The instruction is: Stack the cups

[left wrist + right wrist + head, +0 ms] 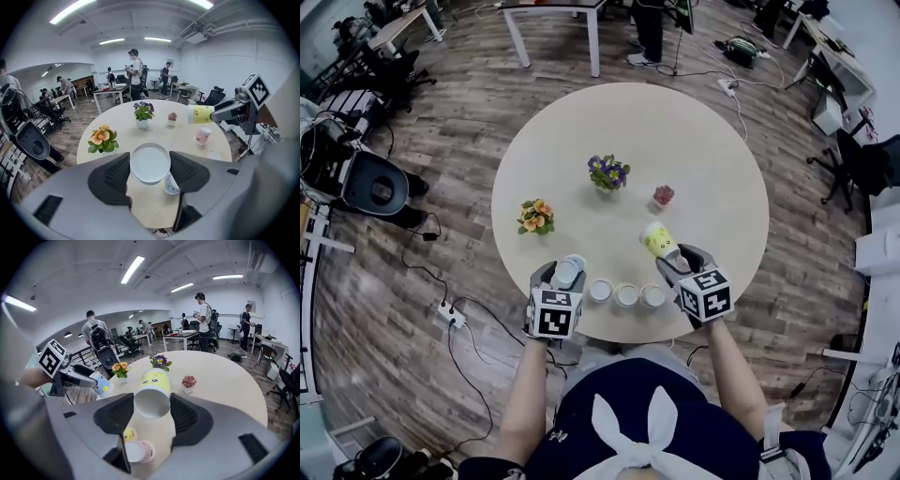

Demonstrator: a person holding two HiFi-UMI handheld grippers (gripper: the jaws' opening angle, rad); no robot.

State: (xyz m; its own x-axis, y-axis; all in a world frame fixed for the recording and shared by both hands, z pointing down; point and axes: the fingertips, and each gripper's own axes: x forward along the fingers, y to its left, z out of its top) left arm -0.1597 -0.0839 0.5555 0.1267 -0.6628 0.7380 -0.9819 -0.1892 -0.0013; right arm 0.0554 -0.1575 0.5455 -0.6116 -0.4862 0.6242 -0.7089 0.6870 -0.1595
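My left gripper (564,276) is shut on a pale blue cup (569,270), held above the table's near edge; in the left gripper view its white base (150,161) sits between the pads. My right gripper (674,259) is shut on a yellow cup (657,239) that lies tilted, with its open mouth (151,402) facing the camera in the right gripper view. Three more cups stand in a row on the table between the grippers: one at the left (601,290), one in the middle (626,295), one at the right (653,296).
The round beige table (694,150) carries a purple flower pot (608,173), an orange flower pot (535,217) and a small pink plant (664,196). Cables and a power strip (450,314) lie on the wood floor. Office chairs, desks and standing people surround the table.
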